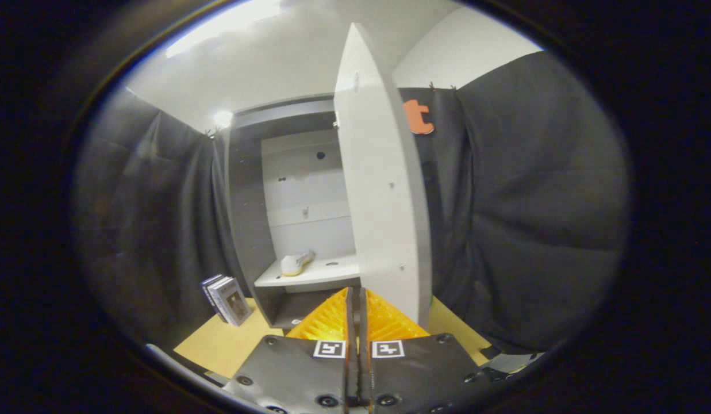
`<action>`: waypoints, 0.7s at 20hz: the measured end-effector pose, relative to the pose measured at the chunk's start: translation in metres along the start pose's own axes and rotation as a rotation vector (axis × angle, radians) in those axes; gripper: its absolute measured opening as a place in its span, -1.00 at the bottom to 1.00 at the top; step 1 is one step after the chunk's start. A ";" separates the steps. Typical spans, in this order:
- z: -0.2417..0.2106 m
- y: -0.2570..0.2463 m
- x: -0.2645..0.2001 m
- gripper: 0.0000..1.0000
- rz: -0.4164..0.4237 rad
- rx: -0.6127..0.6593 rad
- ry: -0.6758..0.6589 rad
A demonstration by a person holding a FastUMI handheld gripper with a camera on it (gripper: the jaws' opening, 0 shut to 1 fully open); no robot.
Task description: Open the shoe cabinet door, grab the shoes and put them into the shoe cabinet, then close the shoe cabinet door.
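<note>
Cabinet door (384, 190) stands open, shoe (296, 263) already on the shelf (315, 275) inside the shoe cabinet (246, 201), gripper (356, 302) fingers together, empty, near the door's lower edge; closing remains.

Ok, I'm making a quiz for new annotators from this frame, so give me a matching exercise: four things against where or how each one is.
Things:
1. shoe
2. cabinet door
3. books
4. gripper

States:
A. leaning on the floor beside the cabinet
B. fingers closed together, holding nothing
C. lying on the cabinet shelf
D. swung open, edge toward the camera

Pairs: 1-C, 2-D, 3-A, 4-B
</note>
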State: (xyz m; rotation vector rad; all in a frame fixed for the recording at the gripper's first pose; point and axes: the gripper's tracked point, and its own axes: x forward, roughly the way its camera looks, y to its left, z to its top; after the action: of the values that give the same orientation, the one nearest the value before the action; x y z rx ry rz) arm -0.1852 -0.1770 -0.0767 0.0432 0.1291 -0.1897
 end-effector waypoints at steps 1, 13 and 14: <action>-0.013 0.008 0.004 -0.95 0.010 -0.008 0.025; -0.199 0.069 0.061 -0.80 0.088 0.016 0.399; -0.213 0.075 0.066 -0.75 0.102 0.030 0.421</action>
State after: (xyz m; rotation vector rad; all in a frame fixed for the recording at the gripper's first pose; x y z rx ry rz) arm -0.1333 -0.1042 -0.2944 0.1188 0.5429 -0.0781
